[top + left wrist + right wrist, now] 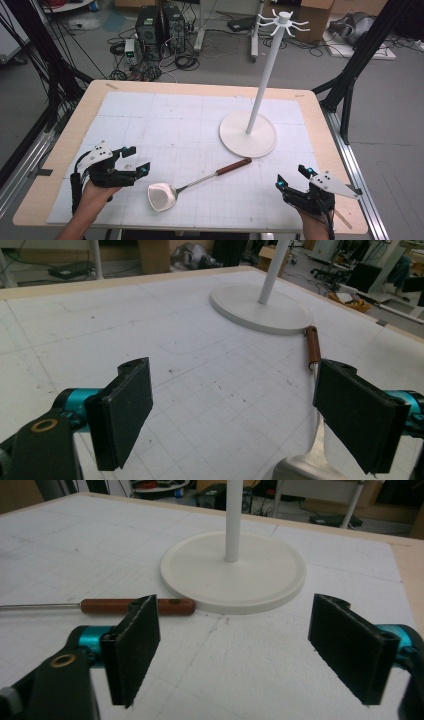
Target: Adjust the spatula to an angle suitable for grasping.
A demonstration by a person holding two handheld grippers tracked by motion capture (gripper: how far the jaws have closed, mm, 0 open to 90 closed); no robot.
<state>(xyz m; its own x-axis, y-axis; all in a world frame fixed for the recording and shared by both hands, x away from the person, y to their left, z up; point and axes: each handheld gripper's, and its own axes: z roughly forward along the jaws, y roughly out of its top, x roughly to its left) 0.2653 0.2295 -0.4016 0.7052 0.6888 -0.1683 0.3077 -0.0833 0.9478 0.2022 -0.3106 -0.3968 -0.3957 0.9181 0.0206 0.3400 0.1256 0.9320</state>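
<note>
A metal spatula with a brown wooden handle lies on the white mat between my two grippers, its blade toward the front. Its handle end nearly touches the round base of a white stand whose pole carries hooks at the top. My left gripper hovers open just left of the blade; in the left gripper view the handle and the shaft run behind its right jaw. My right gripper is open at the front right, apart from the handle and base.
The white gridded mat covers most of a wooden table. Black frame legs rise at the right and left sides. Computers and cables lie on the floor beyond the far edge.
</note>
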